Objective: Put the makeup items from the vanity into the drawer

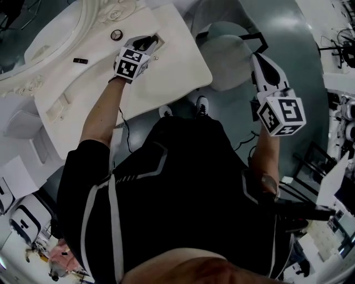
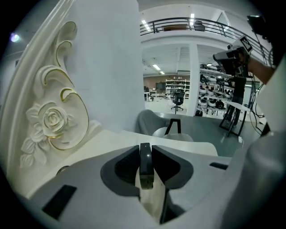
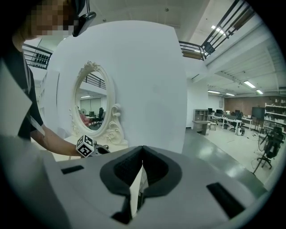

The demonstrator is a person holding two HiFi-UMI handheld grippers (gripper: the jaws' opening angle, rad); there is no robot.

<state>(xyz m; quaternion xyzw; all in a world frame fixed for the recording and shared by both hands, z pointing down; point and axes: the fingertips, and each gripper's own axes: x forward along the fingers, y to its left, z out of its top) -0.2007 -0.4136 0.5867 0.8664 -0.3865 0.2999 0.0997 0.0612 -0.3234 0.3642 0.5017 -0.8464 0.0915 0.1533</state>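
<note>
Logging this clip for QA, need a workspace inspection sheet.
Surface: white vanity top, ornate white mirror frame behind it.
Job's things: slim dark makeup stick in the left gripper; small round dark-rimmed compact and small black tube lying on the top.
Clutter: nothing seen.
Grippers: left gripper shut on the stick, over the vanity; right gripper shut, empty, off to the side.
Cables: thin black cable below the vanity's edge.
Surroundings: grey stool, grey floor.
</note>
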